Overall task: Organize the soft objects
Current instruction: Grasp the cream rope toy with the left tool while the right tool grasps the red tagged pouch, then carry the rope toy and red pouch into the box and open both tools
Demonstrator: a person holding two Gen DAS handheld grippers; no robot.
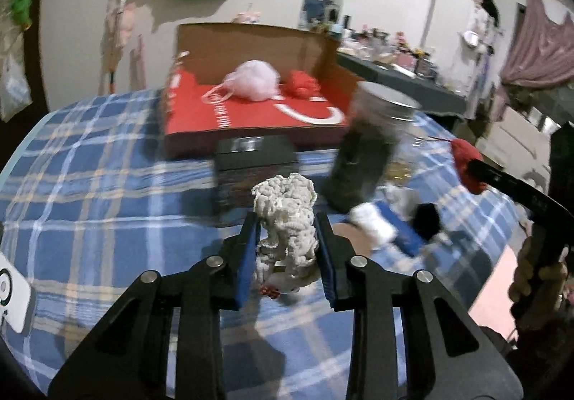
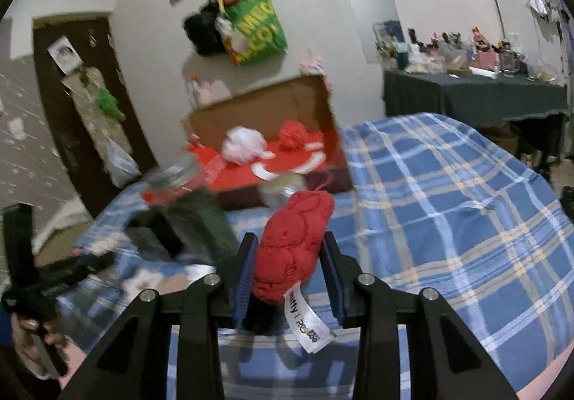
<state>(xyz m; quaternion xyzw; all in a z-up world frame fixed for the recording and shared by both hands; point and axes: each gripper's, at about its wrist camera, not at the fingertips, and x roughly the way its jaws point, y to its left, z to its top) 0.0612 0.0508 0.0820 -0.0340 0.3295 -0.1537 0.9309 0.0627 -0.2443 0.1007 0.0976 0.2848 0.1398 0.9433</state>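
Note:
My left gripper [image 1: 287, 220] is shut on a white crocheted soft piece [image 1: 287, 220] and holds it above the blue plaid cloth. My right gripper [image 2: 290, 242] is shut on a red knitted soft toy [image 2: 294, 242] with a white label; it also shows at the right of the left wrist view [image 1: 468, 163]. An open cardboard box [image 1: 251, 113] with a red bottom stands beyond, holding a pink fluffy ball [image 1: 253, 80] and a red pom-pom [image 1: 301, 82]. The box shows in the right wrist view [image 2: 315, 106] too.
A jar with a metal lid [image 1: 369, 149] and a dark box [image 1: 254, 170] stand between my left gripper and the cardboard box. Small white, blue and black items [image 1: 394, 224] lie to the right. A cluttered dark table [image 2: 473, 95] stands by the wall.

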